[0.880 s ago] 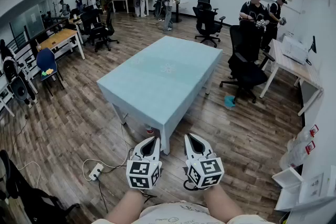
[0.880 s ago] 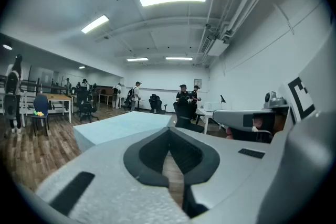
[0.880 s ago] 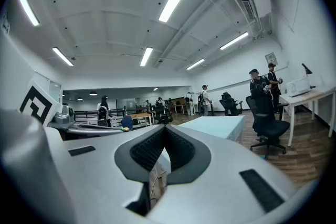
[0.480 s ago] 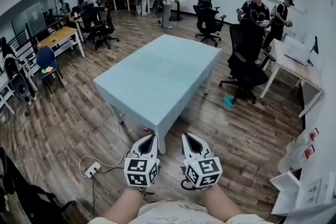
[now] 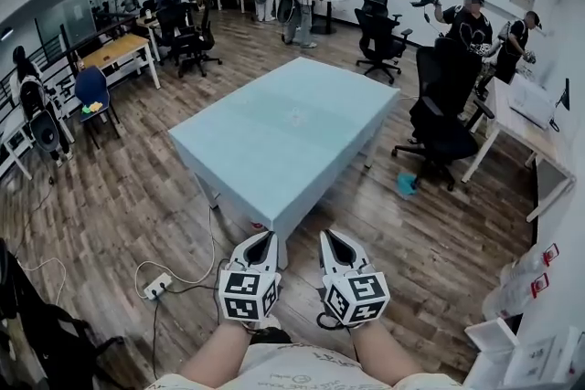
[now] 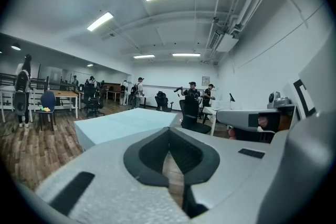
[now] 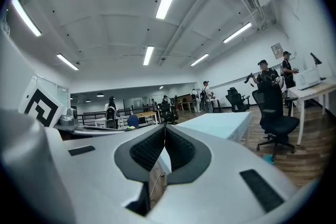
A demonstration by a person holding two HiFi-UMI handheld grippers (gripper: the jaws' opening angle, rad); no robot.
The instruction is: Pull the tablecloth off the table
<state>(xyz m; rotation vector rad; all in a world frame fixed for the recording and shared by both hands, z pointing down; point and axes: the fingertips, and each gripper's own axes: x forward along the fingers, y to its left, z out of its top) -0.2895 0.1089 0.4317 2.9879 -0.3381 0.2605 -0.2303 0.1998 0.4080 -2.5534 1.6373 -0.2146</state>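
Note:
A pale blue tablecloth covers a long table in the middle of the room and hangs over its edges; it also shows in the left gripper view and the right gripper view. My left gripper and right gripper are held side by side in front of me, short of the table's near corner and not touching the cloth. Both are shut with nothing between their jaws, in the left gripper view and the right gripper view.
A power strip and cables lie on the wood floor at my left. A black office chair stands right of the table, with a teal object on the floor by it. White desks line the right wall. Several people stand at the back.
The view has shifted slightly toward the table and to the left. Both grippers stay shut and side by side in about the same place.

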